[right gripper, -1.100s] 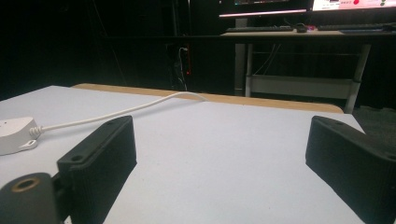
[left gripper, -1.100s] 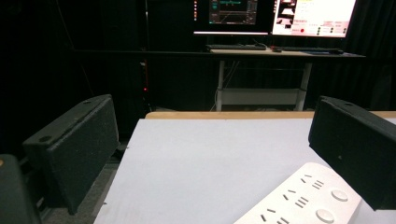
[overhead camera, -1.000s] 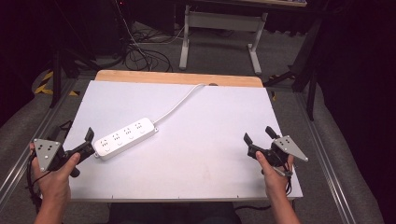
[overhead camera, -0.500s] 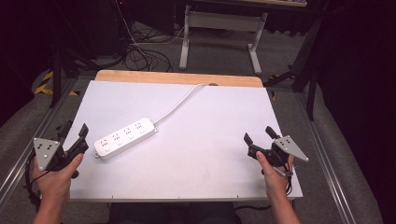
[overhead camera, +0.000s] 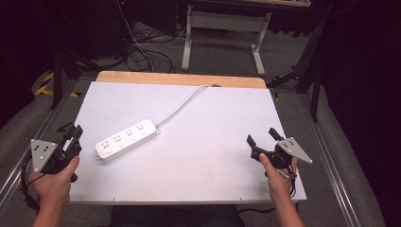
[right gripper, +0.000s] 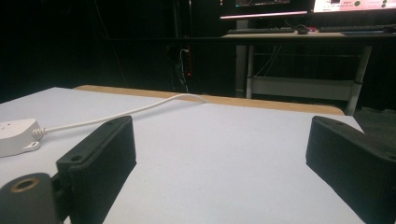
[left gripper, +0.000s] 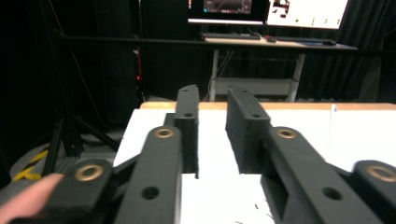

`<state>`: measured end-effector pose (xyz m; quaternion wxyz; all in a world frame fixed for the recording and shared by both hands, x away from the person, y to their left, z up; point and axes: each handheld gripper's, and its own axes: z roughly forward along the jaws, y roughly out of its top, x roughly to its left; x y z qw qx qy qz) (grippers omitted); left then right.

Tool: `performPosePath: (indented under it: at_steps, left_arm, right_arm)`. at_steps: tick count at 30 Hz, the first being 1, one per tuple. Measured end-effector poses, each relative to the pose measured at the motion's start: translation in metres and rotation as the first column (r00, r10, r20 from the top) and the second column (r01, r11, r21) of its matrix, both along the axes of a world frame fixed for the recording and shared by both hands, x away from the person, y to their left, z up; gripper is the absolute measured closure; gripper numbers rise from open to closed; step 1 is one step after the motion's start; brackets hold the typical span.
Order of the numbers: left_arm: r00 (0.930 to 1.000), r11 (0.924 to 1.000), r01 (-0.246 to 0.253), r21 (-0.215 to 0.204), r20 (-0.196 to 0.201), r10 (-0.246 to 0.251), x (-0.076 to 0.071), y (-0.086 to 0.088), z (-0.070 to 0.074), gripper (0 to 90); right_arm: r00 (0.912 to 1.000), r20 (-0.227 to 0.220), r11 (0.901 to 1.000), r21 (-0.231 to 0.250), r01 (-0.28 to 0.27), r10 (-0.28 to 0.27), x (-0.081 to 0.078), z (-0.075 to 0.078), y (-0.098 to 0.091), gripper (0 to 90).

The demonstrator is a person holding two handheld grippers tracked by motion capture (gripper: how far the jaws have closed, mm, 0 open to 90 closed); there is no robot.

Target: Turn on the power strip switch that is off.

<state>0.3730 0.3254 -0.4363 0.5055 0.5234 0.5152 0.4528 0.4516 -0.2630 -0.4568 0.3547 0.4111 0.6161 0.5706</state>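
Left hand-held gripper (overhead camera: 71,137) jaws have just been closing, empty; right hand-held gripper (overhead camera: 262,138) gapes.

Power strip (overhead camera: 126,140) lies on the table (overhead camera: 213,123) just beside my left gripper (overhead camera: 72,137); my right gripper (overhead camera: 263,140) sits well apart, opposite edge.

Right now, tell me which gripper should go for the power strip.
Left, probably. The left gripper sits just beside the white power strip at the table's left edge, its jaws having just been closing on nothing. The right gripper, jaws wide, is across the table.
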Motion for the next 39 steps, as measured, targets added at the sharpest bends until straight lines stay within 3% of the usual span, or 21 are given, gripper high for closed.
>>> performPosePath:
  at_steps: [8,15,17,20,26,31,35,36,37,39]
  left_arm:
    - [0.9993,0.9997,-0.02,0.011,-0.031,0.02,-0.003,0.001,0.006,90.0]
    - [0.998,0.9998,0.014,0.016,-0.061,-0.013,-0.001,0.003,0.008,90.0]
    - [0.9966,0.9996,0.027,0.001,-0.078,-0.027,0.003,0.0,0.006,90.0]
    - [0.9916,0.9972,0.071,0.024,-0.109,-0.068,0.012,-0.008,0.005,90.0]
    - [0.9877,0.9936,0.111,0.022,-0.114,-0.108,0.017,-0.014,0.009,90.0]
    - [0.9796,0.9862,0.158,0.049,-0.133,-0.151,0.022,-0.026,0.014,90.0]
    - [0.9663,0.9725,0.205,0.111,-0.181,-0.183,0.026,-0.038,0.013,90.0]
    - [0.9591,0.9658,0.229,0.122,-0.198,-0.202,0.029,-0.043,0.012,90.0]
    - [0.9591,0.9658,0.229,0.122,-0.198,-0.202,0.029,-0.043,0.012,90.0]
    - [0.9503,0.9589,0.252,0.131,-0.221,-0.219,0.031,-0.046,0.011,90.0]
  right_arm:
    - [1.0,-0.002,1.0,0.001,-0.008,0.008,0.0,0.0,0.001,8.8]
    - [0.9999,-0.004,0.9999,0.002,-0.01,0.01,0.0,-0.001,0.002,8.7]
    - [0.9999,-0.008,0.9999,-0.003,-0.01,0.01,0.001,-0.001,0.002,8.8]
    - [0.9998,-0.009,0.9999,-0.005,-0.016,0.016,0.002,-0.002,0.004,8.8]
    - [0.9999,-0.009,0.9999,0.002,-0.012,0.012,0.001,-0.002,0.002,8.8]
    - [0.9999,-0.009,0.9999,0.004,-0.009,0.009,0.0,-0.001,0.001,8.8]
    - [0.9999,-0.01,1.0,0.005,-0.007,0.007,0.0,-0.002,0.0,8.8]
    - [0.9999,-0.011,1.0,0.005,-0.006,0.006,0.0,-0.002,0.0,8.8]
    - [0.9999,-0.011,1.0,0.005,-0.006,0.006,0.0,-0.002,0.0,8.8]
    - [0.9999,-0.011,1.0,0.005,-0.005,0.005,0.0,-0.002,0.0,8.8]
